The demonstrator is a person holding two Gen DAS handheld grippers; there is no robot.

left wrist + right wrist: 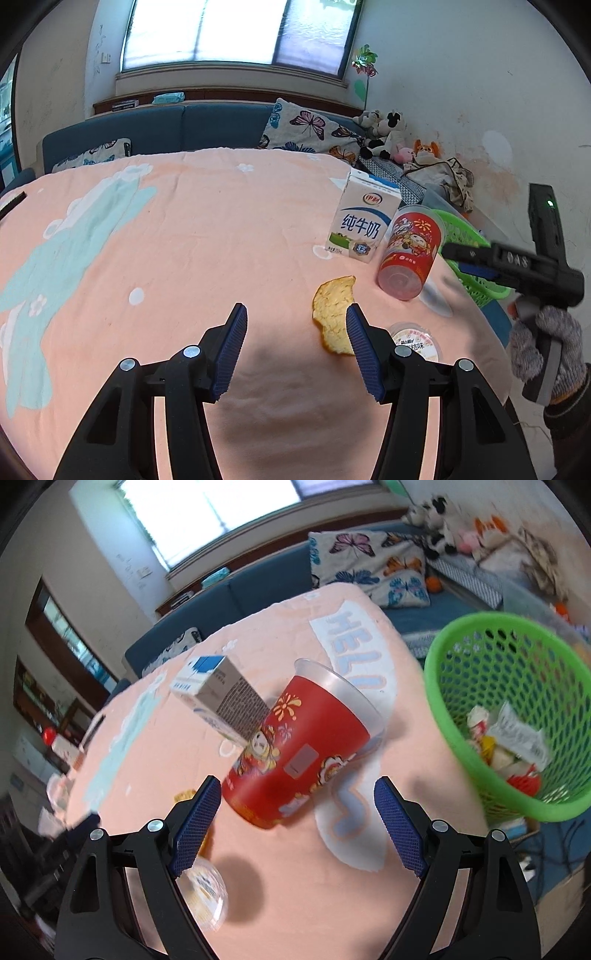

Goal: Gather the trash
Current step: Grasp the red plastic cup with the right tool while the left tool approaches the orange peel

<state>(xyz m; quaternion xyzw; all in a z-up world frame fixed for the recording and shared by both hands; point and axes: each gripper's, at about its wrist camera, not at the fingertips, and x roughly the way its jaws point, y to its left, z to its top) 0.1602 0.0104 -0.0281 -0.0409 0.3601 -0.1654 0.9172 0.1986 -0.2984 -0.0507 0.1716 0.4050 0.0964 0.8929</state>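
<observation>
We judge the step in hand to be the approach to the next piece of trash: the right tool (297, 825) is spread wide and holds nothing, with the red cup (301, 753) directly ahead of its fingertips, not yet between the pads. The next move calls for advancing until the cup wall sits between both pads, closing, then carrying the cup to the green basket (443, 686), which lies ahead and to the right of this tool, beyond the desk (314, 886) edge, and already holds wrappers.

The cup stands on the desk, clear-rimmed with a printed red sleeve; it appears empty, so a light squeeze should suffice. The milk carton (221, 694) stands just behind it, to the left; contact between them cannot be determined.

The left tool (297, 347) is likewise spread and empty. The orange peel (332, 314) lies just ahead, beside its right finger; a small lidded tub (417, 341) sits further right.
</observation>
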